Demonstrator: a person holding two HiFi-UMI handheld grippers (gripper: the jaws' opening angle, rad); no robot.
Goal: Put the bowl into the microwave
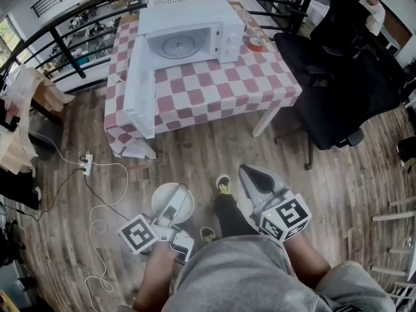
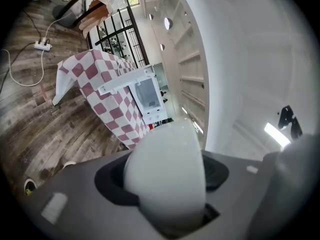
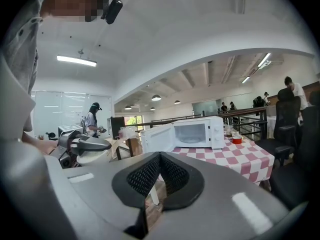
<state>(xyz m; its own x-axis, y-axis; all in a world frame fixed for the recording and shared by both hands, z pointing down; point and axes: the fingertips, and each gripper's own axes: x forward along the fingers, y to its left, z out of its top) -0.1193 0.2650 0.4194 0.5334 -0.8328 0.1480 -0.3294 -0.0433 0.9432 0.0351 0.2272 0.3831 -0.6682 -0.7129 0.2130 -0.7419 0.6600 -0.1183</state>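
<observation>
White bowl [image 2: 166, 174] is pinched in the left tool [image 1: 171, 212], while the right tool [image 3: 159, 157] is pressed together.

The white box-shaped microwave [image 1: 188, 31] stands with its cavity open toward the bare wood-plank floor [image 1: 195, 161]. Its swung-out white door [image 1: 140, 96] juts past the red-and-white checked table [image 1: 214, 90] at the left. Black office chairs [image 1: 338, 103] crowd the right side, and a white power strip with cable [image 1: 86, 163] lies on the floor at the left.

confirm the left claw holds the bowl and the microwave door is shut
Not quite: the microwave door is open, swung wide, as the head view shows. The left claw does hold the bowl.
</observation>
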